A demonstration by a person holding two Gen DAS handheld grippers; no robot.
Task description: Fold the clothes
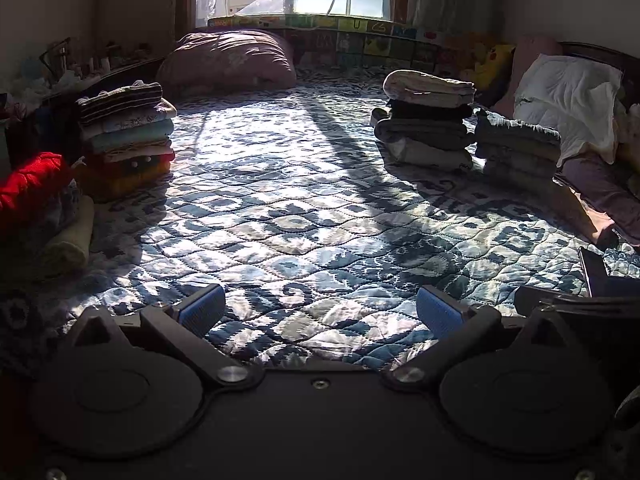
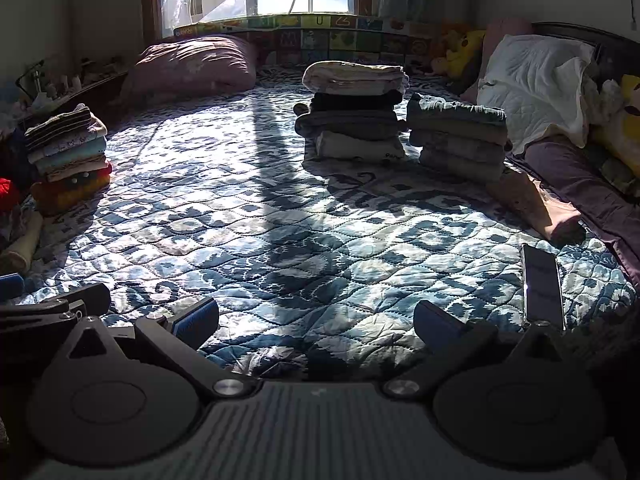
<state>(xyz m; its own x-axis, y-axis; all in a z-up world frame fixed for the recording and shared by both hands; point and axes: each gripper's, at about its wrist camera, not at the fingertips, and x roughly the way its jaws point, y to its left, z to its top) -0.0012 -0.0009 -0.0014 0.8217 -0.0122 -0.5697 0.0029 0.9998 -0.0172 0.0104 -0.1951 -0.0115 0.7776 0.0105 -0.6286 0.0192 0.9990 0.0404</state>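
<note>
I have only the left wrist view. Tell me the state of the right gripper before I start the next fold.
Observer: The right gripper is open, with nothing between its blue pads, over the blue-and-white patterned quilt.
Operator: Identify the dark edge at my far right.
Observer: It is a flat black phone lying on the quilt, just ahead of the right gripper's right finger and well apart from the grey folded clothes stack.

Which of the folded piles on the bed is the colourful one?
The left pile, beside the red garment. It shows stripes, teal and yellow; the two right piles are grey and beige.
</note>
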